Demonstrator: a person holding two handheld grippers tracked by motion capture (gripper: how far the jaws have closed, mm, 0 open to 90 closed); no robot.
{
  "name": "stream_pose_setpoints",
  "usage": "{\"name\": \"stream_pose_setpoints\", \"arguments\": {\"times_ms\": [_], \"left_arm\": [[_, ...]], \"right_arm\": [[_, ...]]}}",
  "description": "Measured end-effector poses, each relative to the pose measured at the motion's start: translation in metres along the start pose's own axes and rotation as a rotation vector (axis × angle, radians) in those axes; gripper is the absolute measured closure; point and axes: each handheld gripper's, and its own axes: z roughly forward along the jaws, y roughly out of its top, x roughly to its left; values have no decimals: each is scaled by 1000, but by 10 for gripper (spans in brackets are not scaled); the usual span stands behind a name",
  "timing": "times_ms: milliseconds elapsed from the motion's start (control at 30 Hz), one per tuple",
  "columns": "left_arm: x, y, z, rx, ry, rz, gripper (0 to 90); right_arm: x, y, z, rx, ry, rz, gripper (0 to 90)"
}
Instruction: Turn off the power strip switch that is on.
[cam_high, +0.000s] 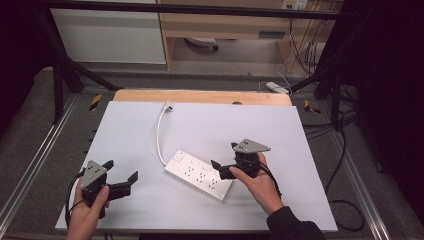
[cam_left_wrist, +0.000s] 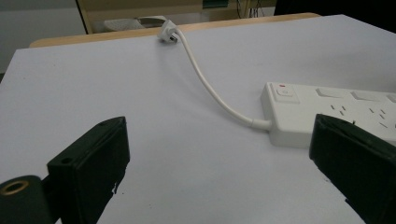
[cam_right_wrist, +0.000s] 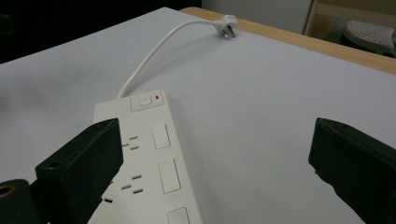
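A white power strip (cam_high: 199, 174) lies flat and slantwise just below the middle of the high view, on the white table (cam_high: 280, 130). Its cord (cam_high: 160, 135) curves up to the plug (cam_high: 169, 106) near the table's far edge. The right gripper (cam_high: 224, 159), jaws spread wide, hovers at the strip's lower right end. The left gripper (cam_high: 121, 177), jaws also spread and holding nothing, sits in the lower left, well apart from the strip.
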Motion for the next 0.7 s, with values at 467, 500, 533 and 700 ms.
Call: {"name": "stream_pose_setpoints", "arguments": {"times_ms": [467, 500, 533, 700], "left_arm": [[0, 0, 0, -4, 2, -4, 50], [0, 0, 0, -7, 3, -4, 51], [0, 0, 0, -6, 4, -3, 50], [0, 0, -1, -4, 4, -4, 50]], "right_arm": [[-21, 17, -22, -75, -35, 9, 71], [-22, 17, -25, -80, -31, 10, 90], [-24, 17, -27, -84, -31, 10, 91], [-32, 18, -38, -107, -30, 11, 101]]}}
